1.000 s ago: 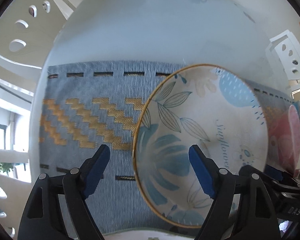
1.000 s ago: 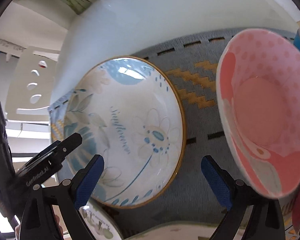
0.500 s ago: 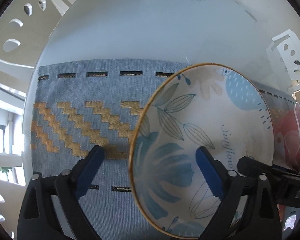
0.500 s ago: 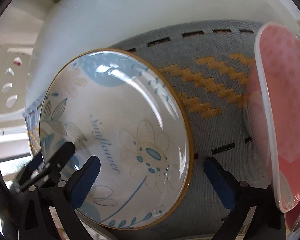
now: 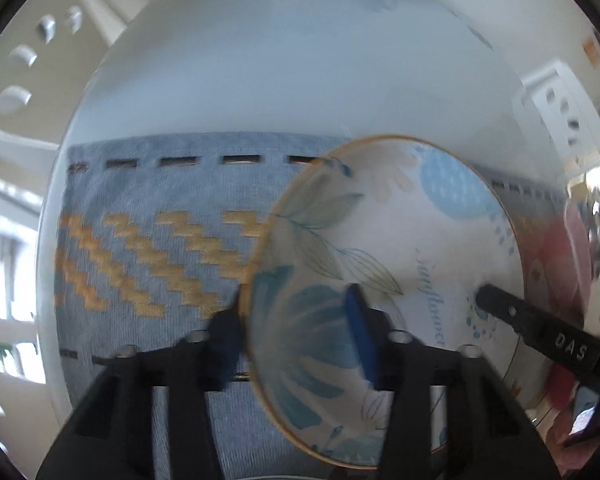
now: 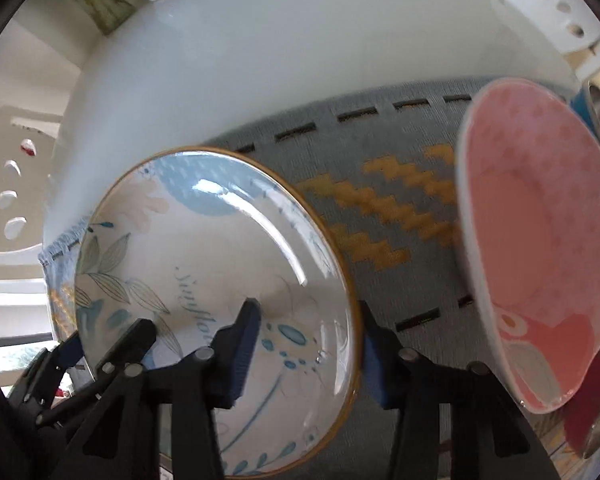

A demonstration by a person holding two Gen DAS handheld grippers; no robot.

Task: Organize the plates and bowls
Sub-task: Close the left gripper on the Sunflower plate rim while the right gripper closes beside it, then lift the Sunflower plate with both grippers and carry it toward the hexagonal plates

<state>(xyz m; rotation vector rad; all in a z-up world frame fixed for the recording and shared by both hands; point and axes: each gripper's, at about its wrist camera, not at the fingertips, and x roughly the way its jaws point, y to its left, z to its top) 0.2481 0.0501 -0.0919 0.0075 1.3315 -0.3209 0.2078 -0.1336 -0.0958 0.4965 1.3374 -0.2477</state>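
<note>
Left gripper (image 5: 296,320) and right gripper (image 6: 306,350) both pinching floral plate (image 6: 216,300) at opposite rim edges, nine and three o'clock, over placemat (image 5: 160,208). Mid-grasp, seemingly. Next: level lift, clearing pink bowl (image 6: 536,248) at three o'clock.

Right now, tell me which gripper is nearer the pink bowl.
Right. The right gripper straddles the sunflower plate's rim on the side facing the pink bowl; the left gripper straddles the plate's opposite rim.

The floral plate (image 5: 384,240) bears cursive blue script reading "Sunflower" (partly hidden); beside it, the right gripper (image 5: 548,344) arm reads "DAS".
</note>
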